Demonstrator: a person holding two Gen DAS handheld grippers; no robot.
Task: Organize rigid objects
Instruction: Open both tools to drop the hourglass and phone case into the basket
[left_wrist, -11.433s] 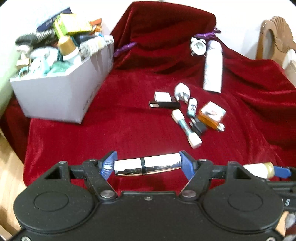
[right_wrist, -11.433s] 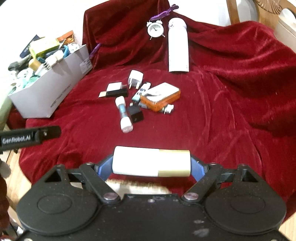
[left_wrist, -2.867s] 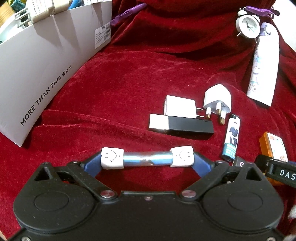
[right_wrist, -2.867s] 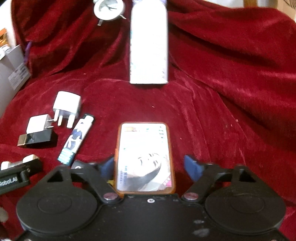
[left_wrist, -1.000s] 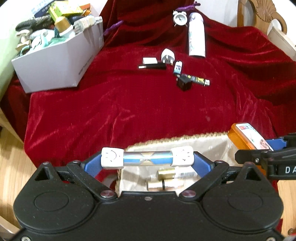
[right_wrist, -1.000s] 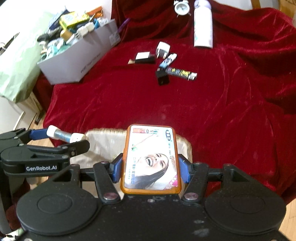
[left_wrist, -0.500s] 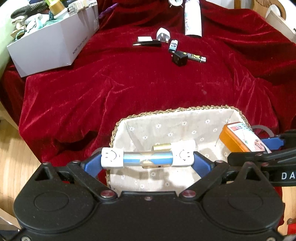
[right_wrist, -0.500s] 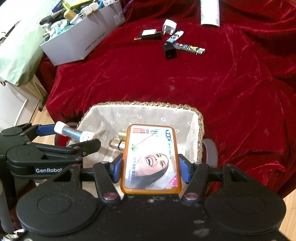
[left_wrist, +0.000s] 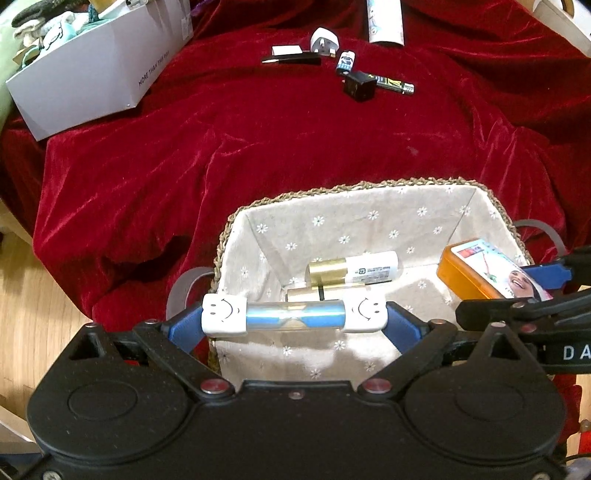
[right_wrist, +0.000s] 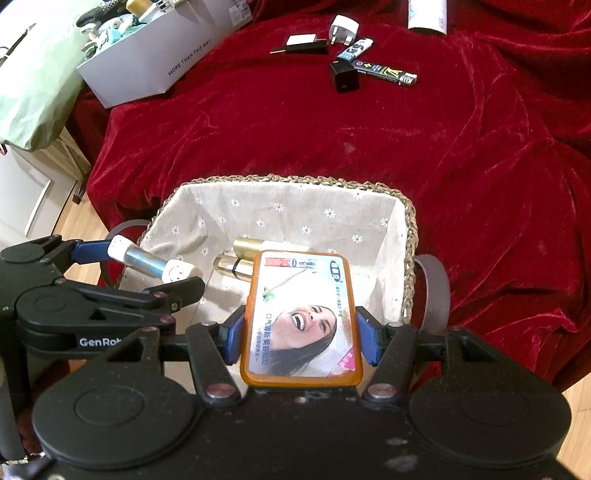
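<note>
Red velvet cloth (left_wrist: 258, 140), wooden floor (left_wrist: 33, 295), green bag (right_wrist: 33, 81)

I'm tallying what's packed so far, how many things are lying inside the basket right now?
2: a white tube with gold cap and a silvery tube in front of it, on the basket floor. More may be hidden.

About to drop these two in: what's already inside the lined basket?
Inside the basket lie a white tube with a gold cap and, beside it, a silvery-gold tube. The sand timer and the orange box cover parts of the floor.
</note>
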